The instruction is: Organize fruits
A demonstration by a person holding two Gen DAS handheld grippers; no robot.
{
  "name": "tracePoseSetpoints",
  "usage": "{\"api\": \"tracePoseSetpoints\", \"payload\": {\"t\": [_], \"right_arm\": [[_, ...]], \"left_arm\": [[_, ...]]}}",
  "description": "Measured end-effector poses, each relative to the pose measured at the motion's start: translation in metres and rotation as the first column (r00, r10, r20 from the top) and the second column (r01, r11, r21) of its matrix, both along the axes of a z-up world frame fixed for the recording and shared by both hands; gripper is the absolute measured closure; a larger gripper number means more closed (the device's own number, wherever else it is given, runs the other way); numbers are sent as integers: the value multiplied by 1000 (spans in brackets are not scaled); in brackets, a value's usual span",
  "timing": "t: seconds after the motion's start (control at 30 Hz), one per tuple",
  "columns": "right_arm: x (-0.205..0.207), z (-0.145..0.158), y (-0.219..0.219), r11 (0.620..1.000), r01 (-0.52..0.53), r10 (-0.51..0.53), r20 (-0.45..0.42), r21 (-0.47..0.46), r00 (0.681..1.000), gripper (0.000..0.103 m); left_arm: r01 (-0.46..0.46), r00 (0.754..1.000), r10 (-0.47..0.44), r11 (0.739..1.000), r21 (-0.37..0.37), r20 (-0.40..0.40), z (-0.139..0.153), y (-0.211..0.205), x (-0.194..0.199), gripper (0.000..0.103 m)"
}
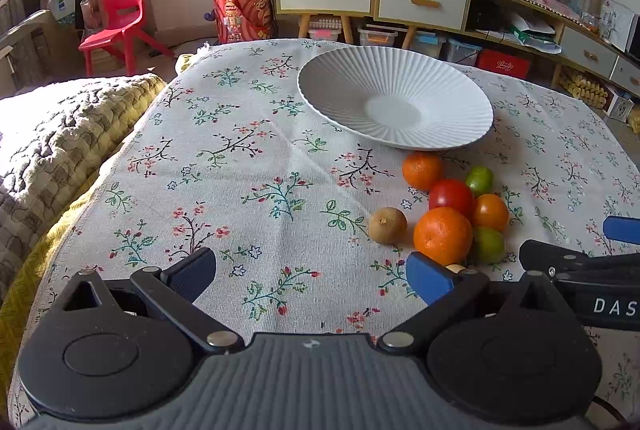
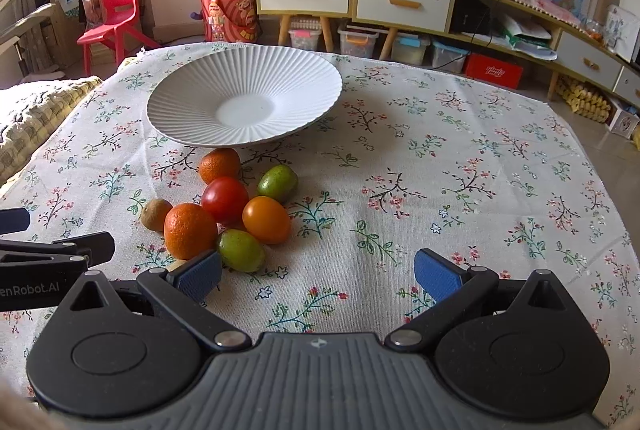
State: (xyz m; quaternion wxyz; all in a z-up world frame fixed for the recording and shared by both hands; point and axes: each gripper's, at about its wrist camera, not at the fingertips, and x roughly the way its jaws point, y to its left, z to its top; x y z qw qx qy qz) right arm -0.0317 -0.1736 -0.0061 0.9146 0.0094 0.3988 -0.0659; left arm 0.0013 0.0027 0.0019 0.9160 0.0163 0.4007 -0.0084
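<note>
A white ribbed plate sits empty on the floral tablecloth. In front of it lies a cluster of fruit: a large orange, a small orange, a red tomato, an orange tomato, two green fruits and a brown kiwi. My left gripper is open and empty, left of the fruit. My right gripper is open and empty, right of the fruit.
A quilted yellow blanket lies off the table's left edge. A red chair, a red barrel and low cabinets stand behind the table. The tablecloth spreads to the right.
</note>
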Motion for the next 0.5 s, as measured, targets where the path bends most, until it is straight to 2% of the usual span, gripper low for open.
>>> {"api": "tracePoseSetpoints", "payload": {"t": [0.1, 0.2, 0.37, 0.5], "right_arm": [[2, -1, -3, 999, -4, 5, -18, 45, 1000, 0], [4, -2, -5, 997, -5, 8, -42, 79, 999, 0], [5, -1, -4, 998, -22, 25, -46, 65, 999, 0], [9, -4, -11, 993, -23, 31, -69, 116, 997, 0]], "left_arm": [[2, 1000, -2, 1000, 0, 8, 0, 0, 0, 11], [16, 1000, -16, 999, -34, 0, 1, 2, 3, 11], [44, 999, -44, 997, -58, 6, -1, 3, 6, 12], [56, 998, -57, 994, -98, -8, -9, 8, 12, 20]]}}
